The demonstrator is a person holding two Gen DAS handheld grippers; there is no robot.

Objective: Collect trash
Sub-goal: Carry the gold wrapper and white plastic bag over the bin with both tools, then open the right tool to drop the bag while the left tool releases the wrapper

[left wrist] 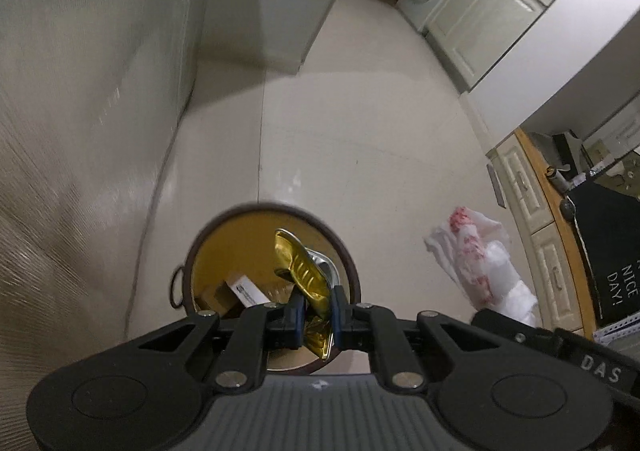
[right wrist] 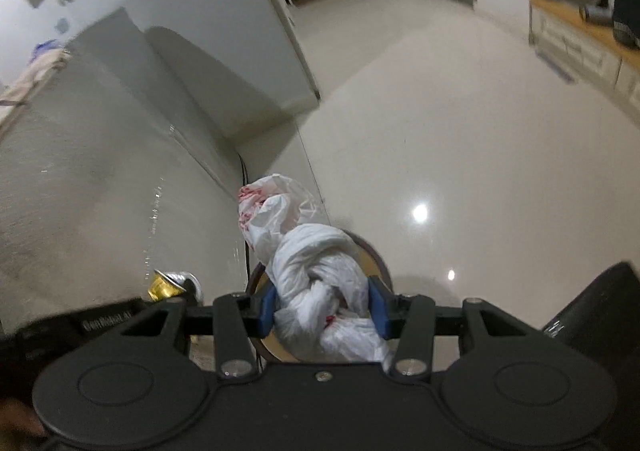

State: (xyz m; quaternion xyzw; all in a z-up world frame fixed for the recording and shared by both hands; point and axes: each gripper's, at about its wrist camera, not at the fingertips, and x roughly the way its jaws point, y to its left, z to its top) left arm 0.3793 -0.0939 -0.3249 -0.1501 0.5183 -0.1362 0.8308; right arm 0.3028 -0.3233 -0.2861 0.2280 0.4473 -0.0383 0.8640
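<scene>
Two wrist views, both taken above a round waste bin on a pale tiled floor. Left wrist view: the left gripper (left wrist: 316,309) has its blue pads pinched on a flattened gold foil wrapper (left wrist: 306,277), whose upper end stands out past the fingertips and hangs over the open mouth of the bin (left wrist: 200,247); cardboard scraps (left wrist: 244,291) already lie at the bottom. A knotted white plastic bag with red print (left wrist: 478,271) appears to the right of the bin, held up by the other tool, beside a run of cream drawers (left wrist: 524,191). Right wrist view: the right gripper (right wrist: 324,309) is closed about the knot of that same bag (right wrist: 316,271), its pads pressing the bunched plastic from both sides, while the loose tail rises beyond the fingertips; only part of the bin's rim (right wrist: 376,251) shows behind and beneath it. The foil wrapper and the left tool sit at lower left, near the wall. Judged from these views, the step in hand is dropping both pieces into the bin. To do it well, each load should be centred over the opening, not the rim, before the pads part; the bag is bulky and slack, so it should go low into the mouth lest its tail drape outside, and the light foil may cling to a pad.
</scene>
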